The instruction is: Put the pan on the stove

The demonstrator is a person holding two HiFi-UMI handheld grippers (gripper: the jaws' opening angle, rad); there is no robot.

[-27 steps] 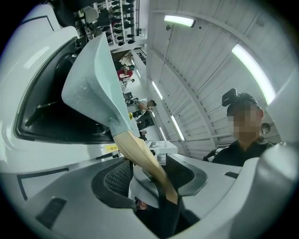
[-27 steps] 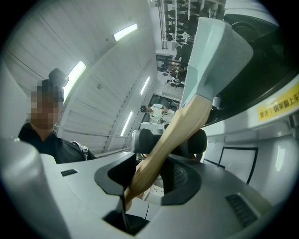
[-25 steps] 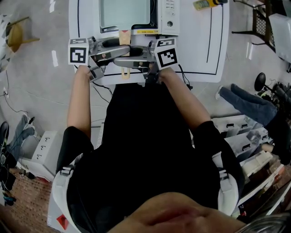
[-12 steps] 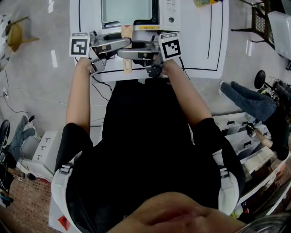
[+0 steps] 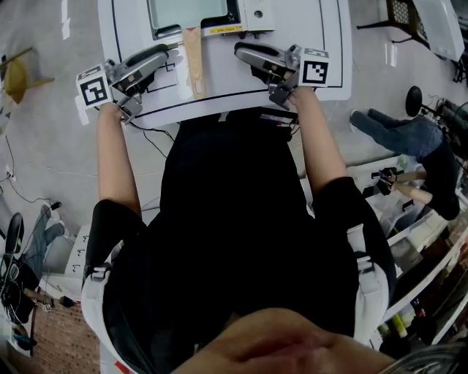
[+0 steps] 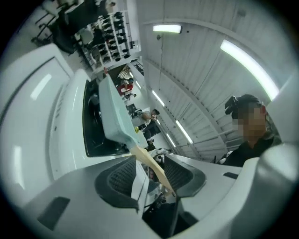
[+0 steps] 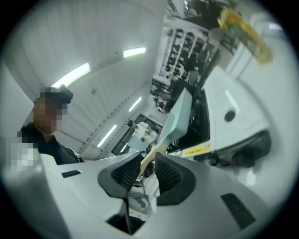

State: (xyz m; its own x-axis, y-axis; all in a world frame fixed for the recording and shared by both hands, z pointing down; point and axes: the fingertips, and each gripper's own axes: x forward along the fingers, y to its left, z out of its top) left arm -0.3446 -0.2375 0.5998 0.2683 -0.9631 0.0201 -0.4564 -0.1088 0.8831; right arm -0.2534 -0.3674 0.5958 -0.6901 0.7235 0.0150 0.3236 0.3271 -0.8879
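A pale green square pan sits on the white stove with a black top at the table's far side. Its wooden handle points toward me and lies free. My left gripper is left of the handle and apart from it, jaws closing with nothing between the pads. My right gripper is to the handle's right, also apart, jaws closing on nothing. The left gripper view shows the pan and handle beyond the jaws. The right gripper view shows the pan and its handle likewise.
The stove stands on a white table marked with a black line. Cables hang off its near edge. A person's legs are on the floor at the right, above shelves and boxes. A yellow chair stands at the left.
Both grippers were close together at the handle in front of the stove. They have now drawn apart to either side, leaving the handle free. The head view has shifted.
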